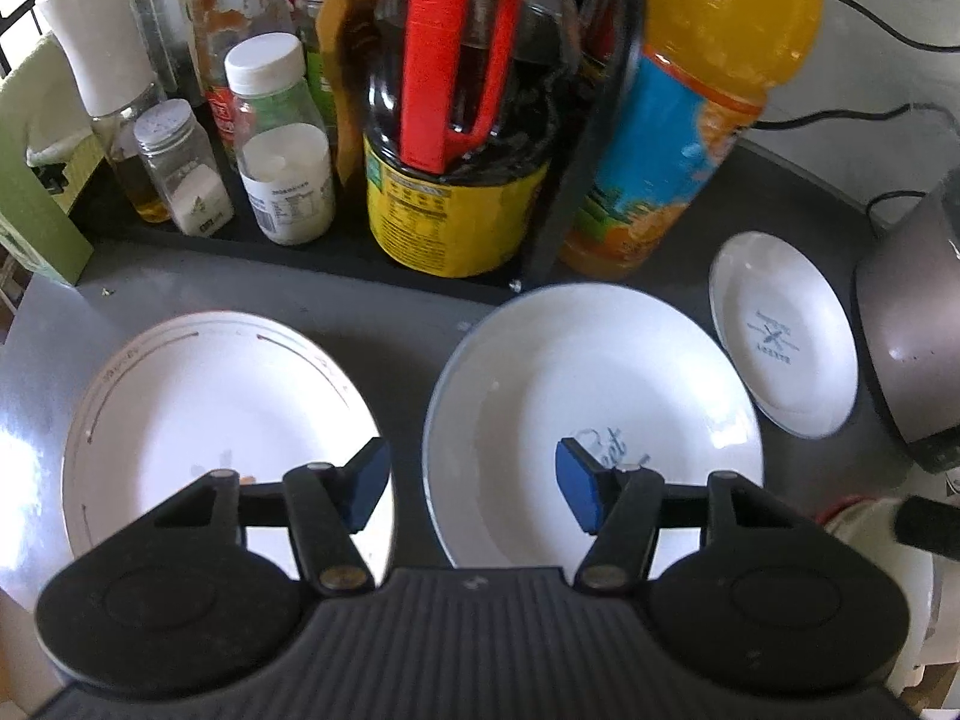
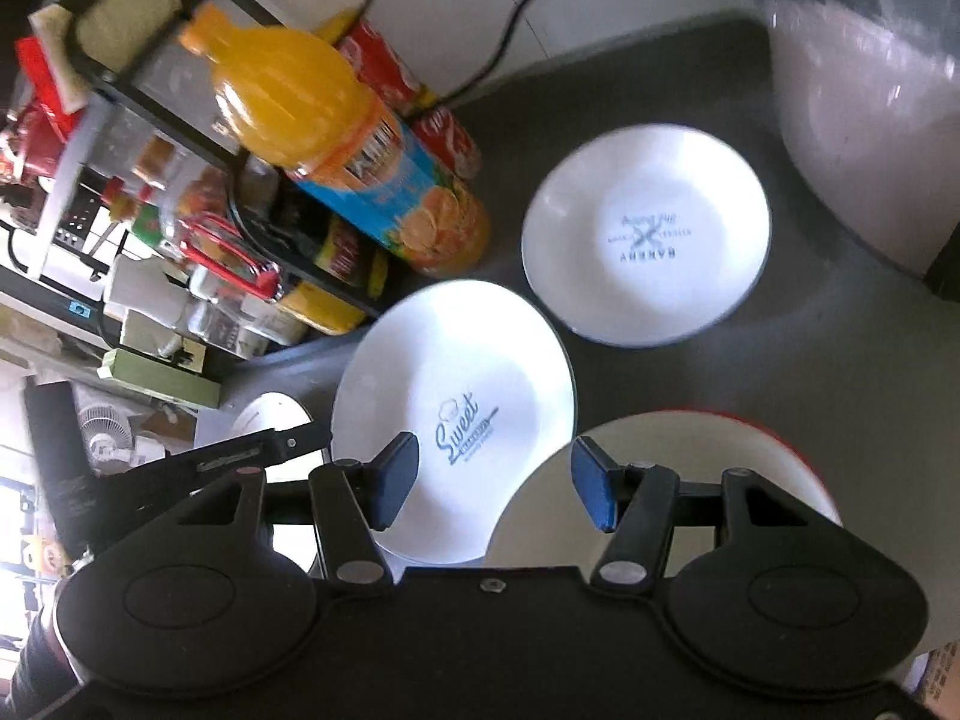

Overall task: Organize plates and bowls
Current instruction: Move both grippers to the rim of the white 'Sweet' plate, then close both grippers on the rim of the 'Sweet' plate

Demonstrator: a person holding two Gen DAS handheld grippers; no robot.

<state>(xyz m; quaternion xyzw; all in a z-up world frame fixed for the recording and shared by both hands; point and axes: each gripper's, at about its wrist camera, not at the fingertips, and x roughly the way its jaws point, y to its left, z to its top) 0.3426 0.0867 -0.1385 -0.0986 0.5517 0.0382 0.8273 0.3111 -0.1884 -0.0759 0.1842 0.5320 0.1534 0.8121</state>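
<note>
Three white dishes lie on a dark countertop. In the left wrist view a lined-rim plate is at left, a "Sweet" plate in the middle, and a small "Bakery" bowl at right. My left gripper is open and empty, hovering between the first two plates. In the right wrist view the "Sweet" plate, the "Bakery" bowl and a red-rimmed bowl show. My right gripper is open and empty above the gap between the "Sweet" plate and the red-rimmed bowl.
A black rack of bottles and jars stands behind the plates, with an orange juice bottle beside it. A grey appliance sits at right. Cables run along the white wall. Red cans stand behind the juice.
</note>
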